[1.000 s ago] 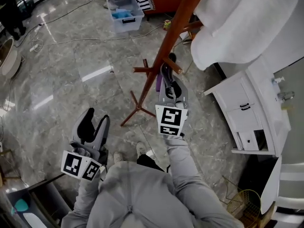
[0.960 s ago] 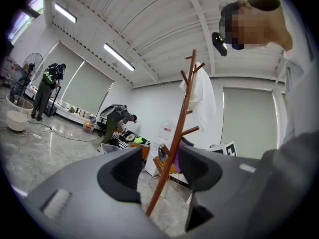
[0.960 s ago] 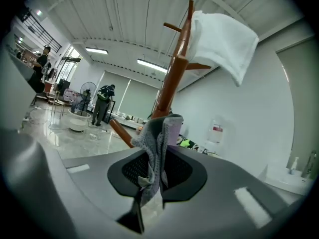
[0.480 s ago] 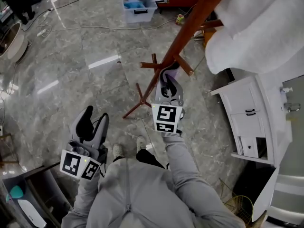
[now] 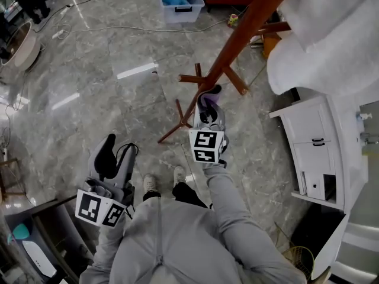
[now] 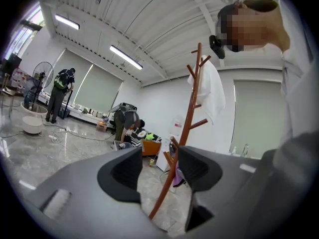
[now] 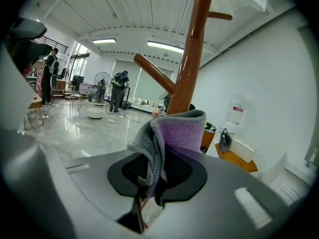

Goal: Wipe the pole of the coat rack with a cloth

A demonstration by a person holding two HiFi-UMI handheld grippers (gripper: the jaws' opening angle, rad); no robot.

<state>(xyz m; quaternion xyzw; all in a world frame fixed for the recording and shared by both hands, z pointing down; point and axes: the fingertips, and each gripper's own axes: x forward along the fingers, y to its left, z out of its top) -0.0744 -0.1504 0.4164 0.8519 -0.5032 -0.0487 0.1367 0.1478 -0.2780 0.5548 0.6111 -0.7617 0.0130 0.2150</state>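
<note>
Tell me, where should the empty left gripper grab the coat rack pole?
Probably on the bare pole above the pegs, coming from the left, fingers straddling it: slim and round there, while the cloth fills the stretch below.

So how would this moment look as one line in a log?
left gripper: open, empty | right gripper: shut on purple cloth | position: at coat rack pole
</note>
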